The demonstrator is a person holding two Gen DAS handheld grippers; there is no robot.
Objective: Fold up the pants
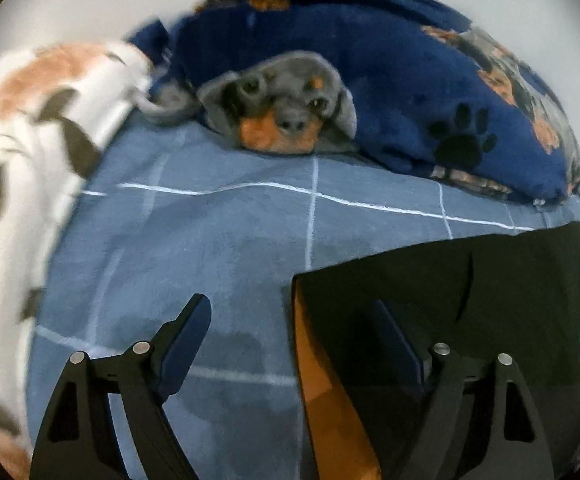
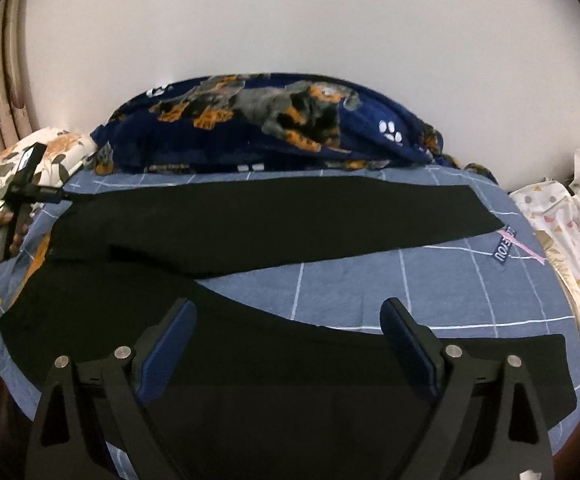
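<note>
Black pants (image 2: 274,220) lie spread flat on a blue checked bed sheet (image 2: 349,280), legs apart in a V, waist at the left. In the left wrist view the waist end (image 1: 489,280) shows with an orange lining (image 1: 321,380). My left gripper (image 1: 290,320) is open above the waist edge, one finger over the sheet, one over the pants. It also shows in the right wrist view (image 2: 30,188) at the far left, held by a hand. My right gripper (image 2: 290,320) is open, low over the near leg (image 2: 250,352), holding nothing.
A navy dog-print blanket (image 2: 282,128) is heaped at the back of the bed against a white wall. A floral pillow (image 2: 50,148) lies at the left, patterned bedding (image 2: 561,216) at the right. A small label (image 2: 503,248) lies on the sheet near the far leg's hem.
</note>
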